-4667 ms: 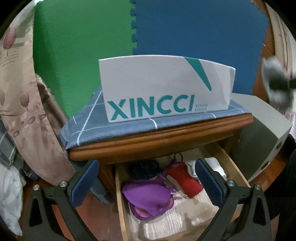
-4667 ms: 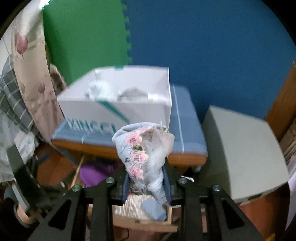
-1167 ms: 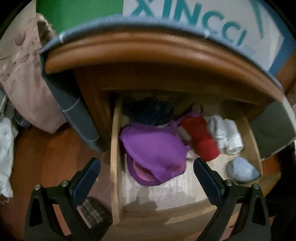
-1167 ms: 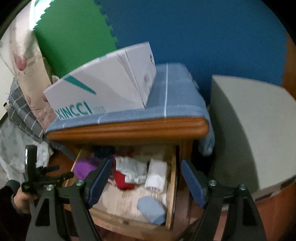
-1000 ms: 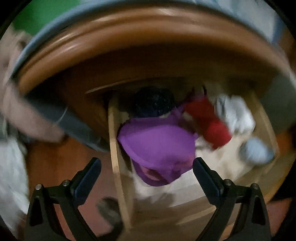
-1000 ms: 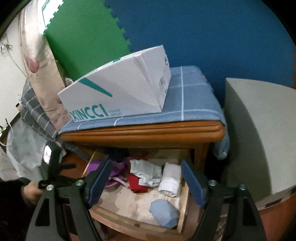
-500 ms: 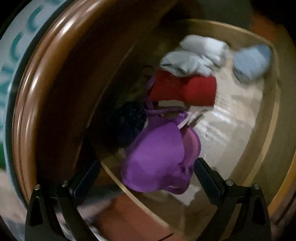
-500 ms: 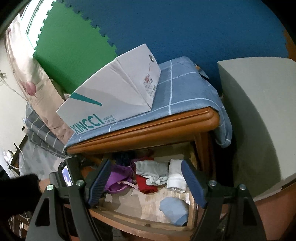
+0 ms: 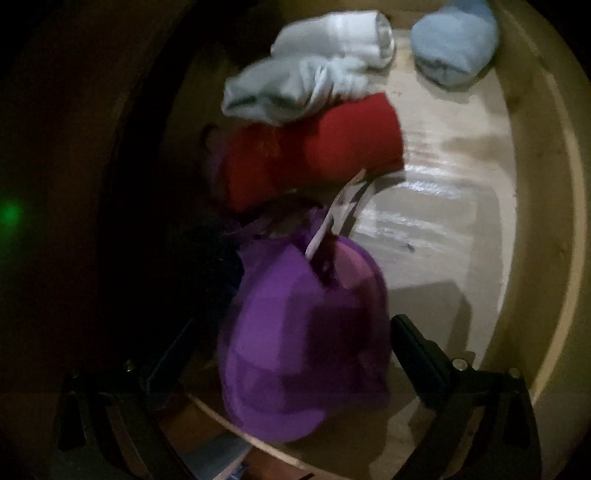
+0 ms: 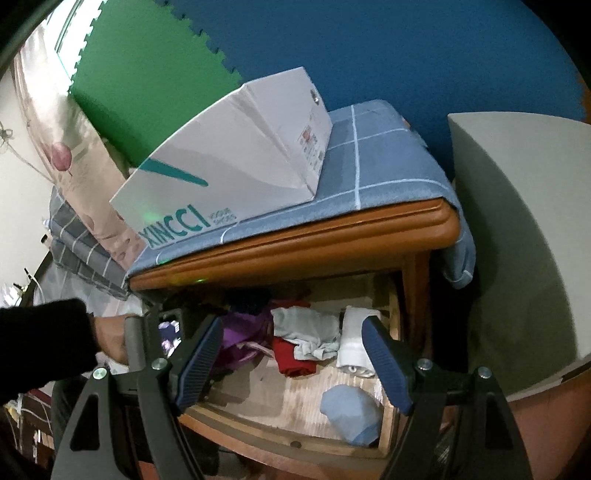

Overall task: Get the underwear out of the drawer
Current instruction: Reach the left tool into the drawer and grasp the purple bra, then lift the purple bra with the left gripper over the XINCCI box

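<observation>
The wooden drawer (image 9: 546,184) stands open and holds several garments. A purple bra (image 9: 288,295) lies at its near left, between the jaws of my left gripper (image 9: 295,350), which points steeply down into the drawer. The jaws are closing, and the pads still stand a little off the cups on both sides. Behind the bra lie a red folded piece (image 9: 317,147), a grey garment (image 9: 295,85), a white roll (image 9: 351,33) and a light blue bundle (image 9: 454,48). My right gripper (image 10: 293,328) hovers open over the drawer's front (image 10: 280,424), holding nothing.
A white XINCCI box (image 10: 229,166) sits on the blue checked cloth (image 10: 388,166) over the nightstand top (image 10: 295,251), which overhangs the drawer. A grey box (image 10: 517,240) stands to the right. A hand (image 10: 110,339) in a black sleeve holds the left gripper at the drawer's left.
The left gripper has rolled and sunk into the drawer, so the purple bra now fills the space between its jaws. The right gripper has hardly moved.
</observation>
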A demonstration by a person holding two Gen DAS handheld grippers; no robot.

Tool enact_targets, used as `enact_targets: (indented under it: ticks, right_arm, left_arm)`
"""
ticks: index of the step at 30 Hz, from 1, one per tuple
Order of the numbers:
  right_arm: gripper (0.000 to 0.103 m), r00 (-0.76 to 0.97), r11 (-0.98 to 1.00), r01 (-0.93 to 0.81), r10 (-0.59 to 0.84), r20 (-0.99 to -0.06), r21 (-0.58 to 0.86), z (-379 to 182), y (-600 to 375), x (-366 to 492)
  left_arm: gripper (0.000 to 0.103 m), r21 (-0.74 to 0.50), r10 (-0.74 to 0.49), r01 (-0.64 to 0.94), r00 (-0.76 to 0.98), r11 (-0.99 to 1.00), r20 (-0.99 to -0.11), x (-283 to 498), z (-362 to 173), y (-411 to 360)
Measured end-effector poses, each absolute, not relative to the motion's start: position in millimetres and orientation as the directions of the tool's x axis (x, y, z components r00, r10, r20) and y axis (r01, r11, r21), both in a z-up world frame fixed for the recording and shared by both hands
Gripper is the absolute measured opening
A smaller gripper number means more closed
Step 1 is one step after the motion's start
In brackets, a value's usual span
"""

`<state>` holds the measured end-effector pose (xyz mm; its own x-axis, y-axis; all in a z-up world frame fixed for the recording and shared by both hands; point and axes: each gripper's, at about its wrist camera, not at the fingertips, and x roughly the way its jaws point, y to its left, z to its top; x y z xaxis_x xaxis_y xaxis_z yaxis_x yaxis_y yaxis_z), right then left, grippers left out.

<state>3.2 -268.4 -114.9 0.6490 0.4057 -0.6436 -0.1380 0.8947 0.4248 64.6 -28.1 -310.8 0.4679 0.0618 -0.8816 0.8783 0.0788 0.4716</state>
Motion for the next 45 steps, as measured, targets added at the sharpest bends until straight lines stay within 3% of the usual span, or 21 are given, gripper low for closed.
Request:
enact_targets:
  ticks: [2,6,9,19,27,35,45]
  right_arm:
    - [0.08,0.64,0.9,-0.151,0.405,-0.653,0.409,-116.1,-263.2,3.7]
    - [0.08,0.628,0.904,-0.171,0.406,-0.664,0.391,-118.1,-256.9,3.9]
    - [0.08,0.62,0.909,-0.171,0.399,-0.676,0.38,-120.8,-255.6,4.4]
    - [0.08,0.593,0.924,-0.135,0.365,-0.718,0.359,-132.9,-252.9,13.5]
    - [0.08,0.578,0.949,-0.144,0.311,-0.754,0.281,-140.6,-241.8,16.2]
    - [0.08,0.539,0.956,-0.175,0.294,-0.789,0.236,-148.9,-226.7,23.1]
    - [0.08,0.52,0.953,-0.209,0.298,-0.8,0.219,-150.9,-218.8,22.3]
  left_arm:
    - [0.082,0.455,0.056,0.889,0.452,0.06,-0.89,64.4,-318.5,-28.1]
    - [0.049,0.467,0.028,0.883,0.466,0.048,-0.884,54.2,-311.4,-29.1]
    - [0.043,0.451,-0.003,0.891,0.452,0.061,-0.892,39.8,-288.0,-28.2]
    - [0.042,0.227,-0.261,0.872,0.363,0.434,-0.895,1.3,-149.8,-17.4]
    - [0.043,0.015,-0.482,0.718,0.483,0.696,-0.731,-44.1,-75.5,-8.5]
    - [0.044,-0.133,-0.534,0.562,0.647,0.817,-0.544,-48.2,14.6,10.0]
    - [0.046,-0.123,-0.445,0.435,0.798,0.892,-0.407,-7.3,105.5,29.5]
